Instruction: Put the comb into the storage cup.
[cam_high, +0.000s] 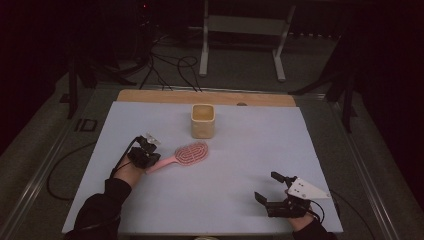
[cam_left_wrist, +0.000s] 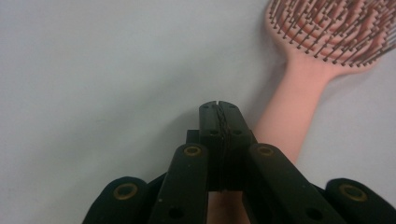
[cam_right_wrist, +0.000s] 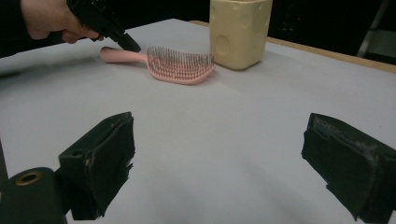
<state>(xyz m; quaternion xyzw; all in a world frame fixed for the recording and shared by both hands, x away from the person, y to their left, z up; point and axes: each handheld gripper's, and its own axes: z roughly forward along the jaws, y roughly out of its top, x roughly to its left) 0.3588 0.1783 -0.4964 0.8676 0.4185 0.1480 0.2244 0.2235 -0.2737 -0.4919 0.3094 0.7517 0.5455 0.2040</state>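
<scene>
Pale yellow cup (cam_high: 203, 121) sits upright near the far edge of the white mat (cam_high: 240, 165), and there's a wooden table strip (cam_high: 150, 96) showing behind it.

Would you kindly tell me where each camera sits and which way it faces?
High view: above the person's side, facing forward and down on the table; both forearms enter from below.
Left gripper view: rides the left hand-held gripper, jaws shut, beside the pink hairbrush handle.
Right gripper view: rides the open right hand-held gripper, looking across the table.
All share the hairbrush.
</scene>
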